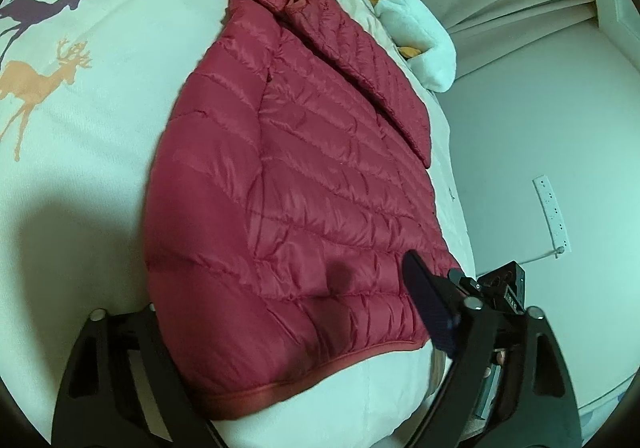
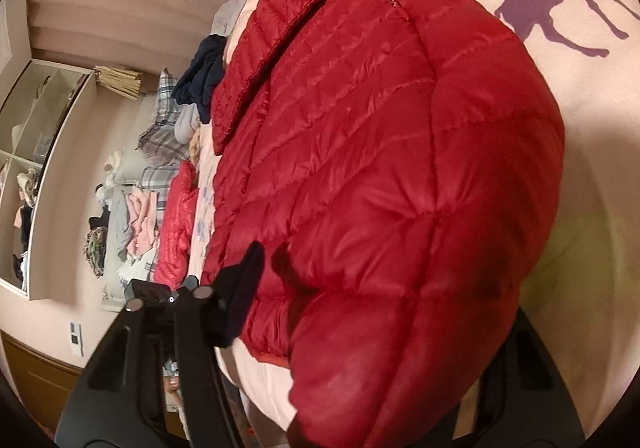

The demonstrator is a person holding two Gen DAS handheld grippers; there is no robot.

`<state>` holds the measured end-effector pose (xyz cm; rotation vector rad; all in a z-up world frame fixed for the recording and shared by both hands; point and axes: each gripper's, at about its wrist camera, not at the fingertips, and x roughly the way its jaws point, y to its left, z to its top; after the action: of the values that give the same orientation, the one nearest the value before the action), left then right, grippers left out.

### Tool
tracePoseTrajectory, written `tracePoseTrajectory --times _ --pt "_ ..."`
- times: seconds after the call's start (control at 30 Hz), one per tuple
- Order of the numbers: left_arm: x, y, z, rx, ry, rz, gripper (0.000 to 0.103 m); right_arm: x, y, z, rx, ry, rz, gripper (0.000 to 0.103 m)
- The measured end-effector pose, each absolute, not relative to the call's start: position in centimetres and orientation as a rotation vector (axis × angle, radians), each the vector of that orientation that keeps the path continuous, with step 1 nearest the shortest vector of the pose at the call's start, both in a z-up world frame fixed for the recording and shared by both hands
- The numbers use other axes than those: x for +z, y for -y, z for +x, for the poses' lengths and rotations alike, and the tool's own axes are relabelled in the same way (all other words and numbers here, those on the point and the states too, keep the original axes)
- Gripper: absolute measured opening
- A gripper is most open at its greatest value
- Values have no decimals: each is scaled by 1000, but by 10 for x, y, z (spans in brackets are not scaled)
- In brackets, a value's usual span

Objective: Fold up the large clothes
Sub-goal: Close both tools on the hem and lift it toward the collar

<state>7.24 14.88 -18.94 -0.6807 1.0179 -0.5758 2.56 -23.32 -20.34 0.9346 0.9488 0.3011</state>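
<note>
Halfway, I'd guess: red puffer jacket (image 1: 288, 168) lies on the bed (image 1: 80, 168), sleeve folded upper right. Left gripper (image 1: 276, 312) and right gripper (image 2: 360, 312) both open, straddling its hem.

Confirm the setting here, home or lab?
Home, most likely a bedroom. A red puffer jacket lies on a bed with a deer-print bedsheet, curtains hang behind it, and a heap of loose clothes sits by an open wardrobe shelf.
</note>
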Motion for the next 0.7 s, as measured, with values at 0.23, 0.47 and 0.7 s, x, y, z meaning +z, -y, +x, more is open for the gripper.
tracePoseTrajectory --times 0.23,0.47,0.7 --pt "-200 -163 76 -552 -1021 -750 45 -208 236 22 232 -927 946 38" --pt "-208 -170 77 -572 -1010 -817 18 -202 222 24 193 -905 873 23" --pt "-184 -166 67 -603 -923 -737 13 -178 217 16 218 -834 805 16"
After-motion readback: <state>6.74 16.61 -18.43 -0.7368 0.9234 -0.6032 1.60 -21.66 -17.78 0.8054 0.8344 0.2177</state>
